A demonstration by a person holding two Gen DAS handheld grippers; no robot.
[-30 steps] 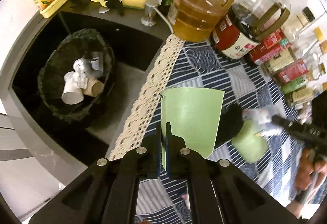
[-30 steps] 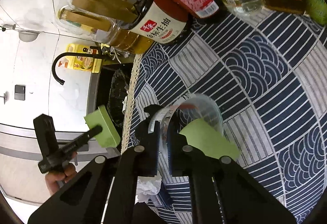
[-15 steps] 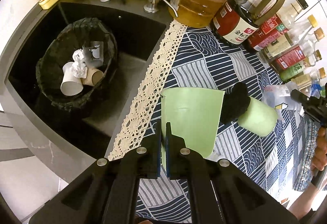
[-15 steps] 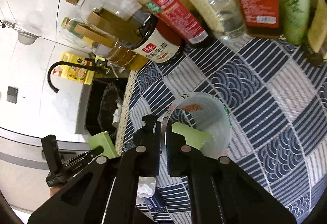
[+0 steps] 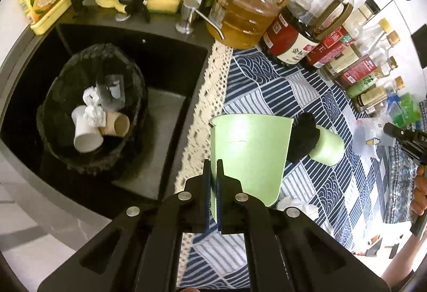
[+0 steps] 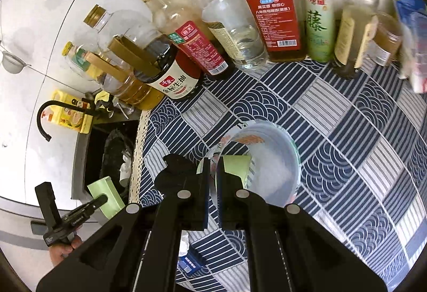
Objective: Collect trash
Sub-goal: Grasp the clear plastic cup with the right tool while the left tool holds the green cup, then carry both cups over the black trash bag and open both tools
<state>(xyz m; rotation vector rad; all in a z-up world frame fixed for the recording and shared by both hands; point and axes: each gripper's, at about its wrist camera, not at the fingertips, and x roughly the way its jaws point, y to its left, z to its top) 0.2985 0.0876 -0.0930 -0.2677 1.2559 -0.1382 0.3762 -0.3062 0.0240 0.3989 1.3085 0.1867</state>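
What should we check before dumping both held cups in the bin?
1. Left tool shut on green cup wall: ok.
2. Right tool shut on clear cup rim: ok.
3. Bin in sink open, room inside: ok.
4. Green cup above bin: not ok, it is over the tablecloth edge.
5. Clear cup empty: cannot tell.
6. Cloth cleared: not ok, lying green cup and tissue lie there.

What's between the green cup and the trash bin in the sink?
In the left wrist view, only the cloth's lace edge and bare sink floor separate the green cup from the trash bin.
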